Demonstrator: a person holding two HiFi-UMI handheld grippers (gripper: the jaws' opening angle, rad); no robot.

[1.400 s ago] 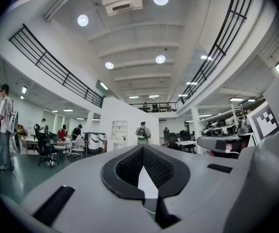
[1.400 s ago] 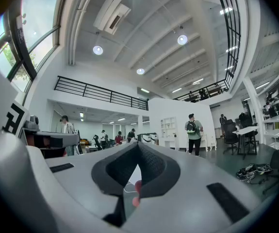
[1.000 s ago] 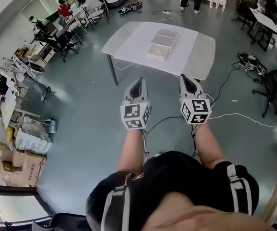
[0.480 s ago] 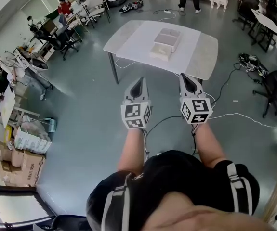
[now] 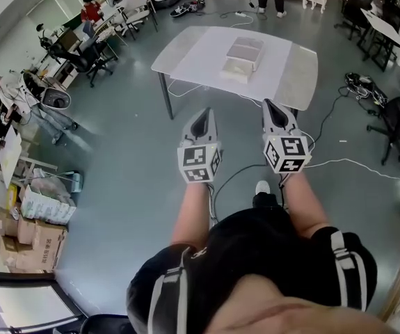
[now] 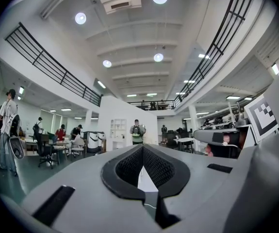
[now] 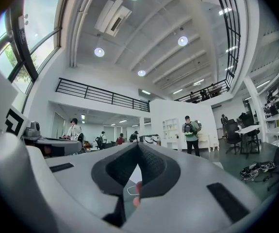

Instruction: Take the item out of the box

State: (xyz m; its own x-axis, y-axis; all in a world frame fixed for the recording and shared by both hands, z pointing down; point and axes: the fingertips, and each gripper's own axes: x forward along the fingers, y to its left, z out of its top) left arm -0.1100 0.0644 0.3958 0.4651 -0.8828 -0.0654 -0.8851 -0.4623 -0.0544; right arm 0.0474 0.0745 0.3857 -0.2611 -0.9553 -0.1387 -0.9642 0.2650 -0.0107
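Observation:
A white box with its lid off lies on a pale table ahead of me, out of reach. What is inside it cannot be made out from here. My left gripper and right gripper are held side by side over the grey floor, short of the table. Both point toward the table. Each is shut at the tips with nothing between the jaws. In the left gripper view the left gripper points out into the hall. The right gripper does the same in the right gripper view.
Cables trail over the floor to the right. Office chairs stand at the right. Desks with people fill the left. Cardboard boxes are stacked at the lower left. A person stands beyond the table.
The table and box have come nearer in the head view. A shoe now shows below the grippers. Both grippers keep their pose.

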